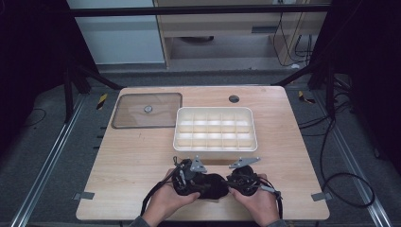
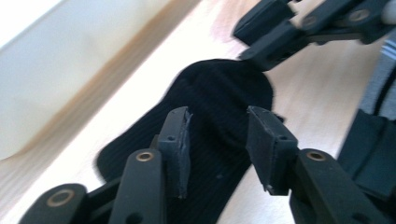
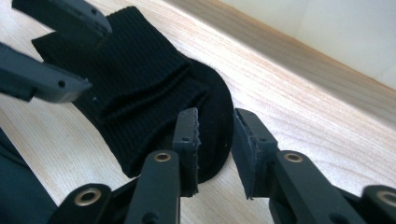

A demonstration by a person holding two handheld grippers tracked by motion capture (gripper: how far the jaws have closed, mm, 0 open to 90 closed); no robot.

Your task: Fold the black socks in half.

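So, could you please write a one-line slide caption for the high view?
Two hand-held grippers, left gripper and right gripper, meet over a black sock near a white divided tray.

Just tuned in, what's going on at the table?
A person works a black sock on the near edge of the wooden table with both grippers. The left gripper and right gripper stand with jaws open over its folded ends, pads not pressing. The white divided tray sits just beyond.
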